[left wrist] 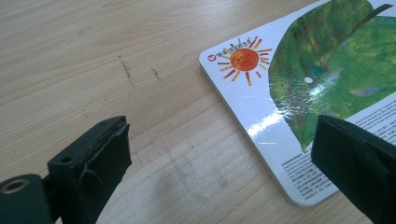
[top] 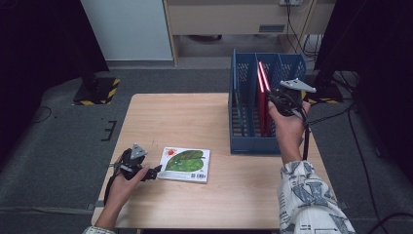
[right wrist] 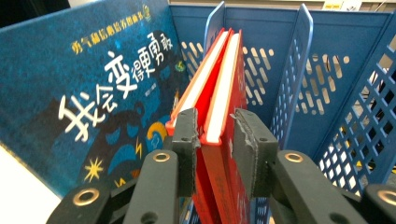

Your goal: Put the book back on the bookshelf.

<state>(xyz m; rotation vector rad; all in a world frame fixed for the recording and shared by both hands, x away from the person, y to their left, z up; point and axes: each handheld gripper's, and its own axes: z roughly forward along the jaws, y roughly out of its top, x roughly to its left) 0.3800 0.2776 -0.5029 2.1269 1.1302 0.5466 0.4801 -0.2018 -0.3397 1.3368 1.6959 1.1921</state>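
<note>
Red hardcover books (right wrist: 219, 107) are standing upright on edge in the middle compartment of the blue file rack (top: 248, 142), which is sitting at the far right corner of the desk (top: 195, 204). Two of them are leaning together there, and the right gripper (right wrist: 212, 130) is pinching their upper edge, its jaws pressing in on the outer covers from both sides. In the high view that gripper (top: 285, 100) is hovering over the rack with the person's hand wrapped around it. In the right gripper view a dark blue picture book (right wrist: 93, 93) with white and yellow lettering is standing in the neighbouring compartment, just beside the red pair.

Near the front left corner of the desk a board book (top: 185, 164) with a green leaf and an orange sun on its cover is lying flat. The left gripper (left wrist: 219, 154) is resting low at that book's left edge, its jaws spread wide; one is overlapping the book's near corner in the left gripper view, the other is sitting over bare wood, and whether either is touching I cannot tell
</note>
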